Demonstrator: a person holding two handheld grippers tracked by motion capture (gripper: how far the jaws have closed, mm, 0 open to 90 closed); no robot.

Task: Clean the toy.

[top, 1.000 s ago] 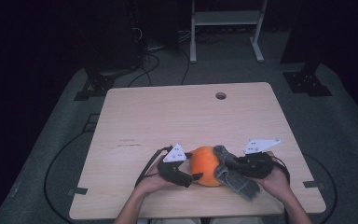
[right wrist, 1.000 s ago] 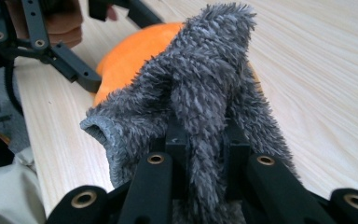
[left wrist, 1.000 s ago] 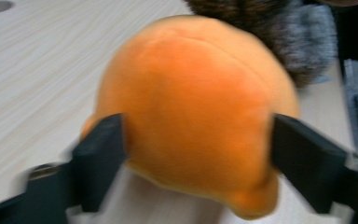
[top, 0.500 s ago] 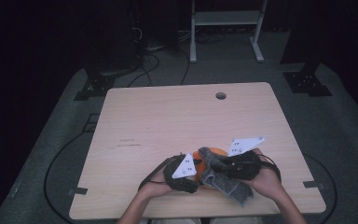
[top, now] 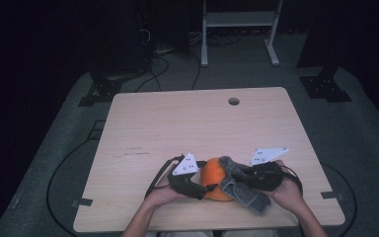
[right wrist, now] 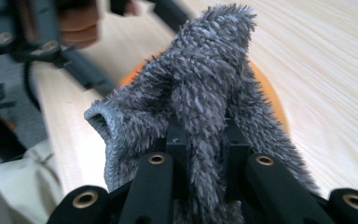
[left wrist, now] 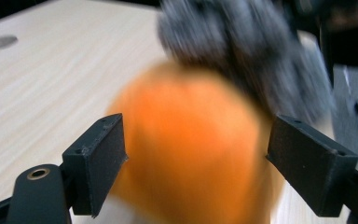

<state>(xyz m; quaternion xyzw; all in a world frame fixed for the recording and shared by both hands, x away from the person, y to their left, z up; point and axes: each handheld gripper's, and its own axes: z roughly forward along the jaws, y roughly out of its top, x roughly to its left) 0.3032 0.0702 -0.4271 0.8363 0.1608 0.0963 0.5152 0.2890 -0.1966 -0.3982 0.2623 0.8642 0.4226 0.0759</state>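
A round, smooth orange ball [top: 213,178] sits near the table's [top: 177,128] front edge between the left gripper's [left wrist: 193,158] wide fingers; the right gripper [right wrist: 204,140] pinches a fuzzy grey cloth [right wrist: 200,93] draped over it.

Claw: left claw [left wrist: 196,158], its two black jaws spread wide apart, one at each side of the orange ball
Orange ball: orange ball [left wrist: 191,144], blurred, sits between the jaws; whether either jaw touches it cannot be told
Cloth: grey fuzzy cloth [left wrist: 242,51] draped over the far top of the ball, beyond the jaws
Desk: pale wood desk [left wrist: 51,79] stretches ahead and left of the claw, with a round hole [left wrist: 0,42] far off
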